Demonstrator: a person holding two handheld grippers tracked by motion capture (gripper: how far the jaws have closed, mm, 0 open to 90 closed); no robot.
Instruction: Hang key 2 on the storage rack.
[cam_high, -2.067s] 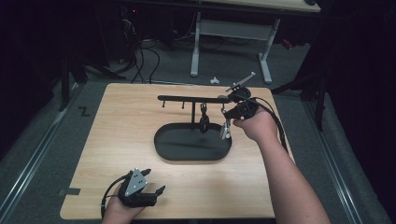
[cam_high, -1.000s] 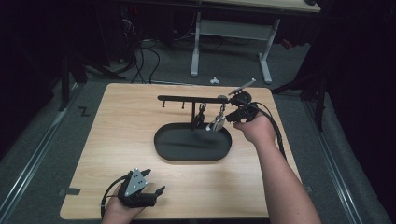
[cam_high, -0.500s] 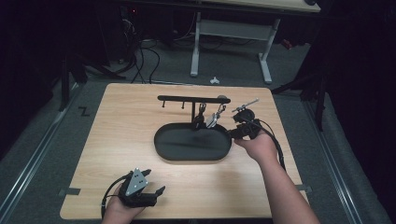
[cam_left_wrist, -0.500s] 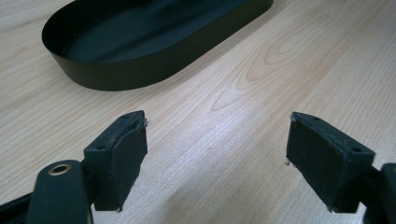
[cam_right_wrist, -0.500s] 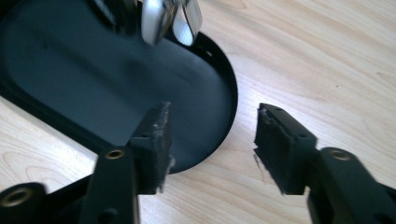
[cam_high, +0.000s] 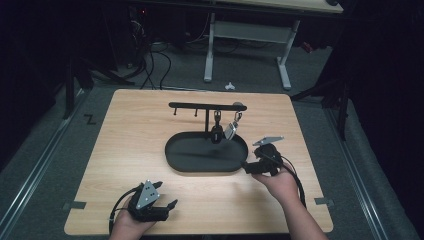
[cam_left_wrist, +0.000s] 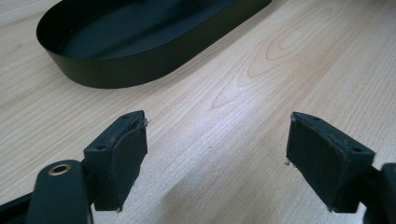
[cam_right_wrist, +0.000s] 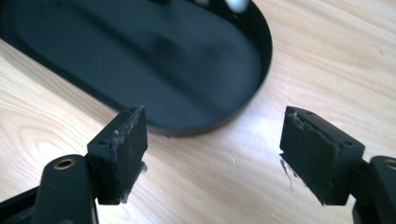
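While nothing is held:
right claw (cam_high: 248, 168): jaws just spread apart, black tray (cam_high: 176, 162) just ahead
left claw (cam_high: 167, 196): jaws held apart over worktop (cam_high: 130, 130)

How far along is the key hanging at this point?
Done: two key-like items, a dark one and a silver one, hang from the rack over the black tray. In hand: nothing; the right gripper, jaws just opened, sits empty beside the tray, and the left gripper is open and idle. Left: two hooks look free.
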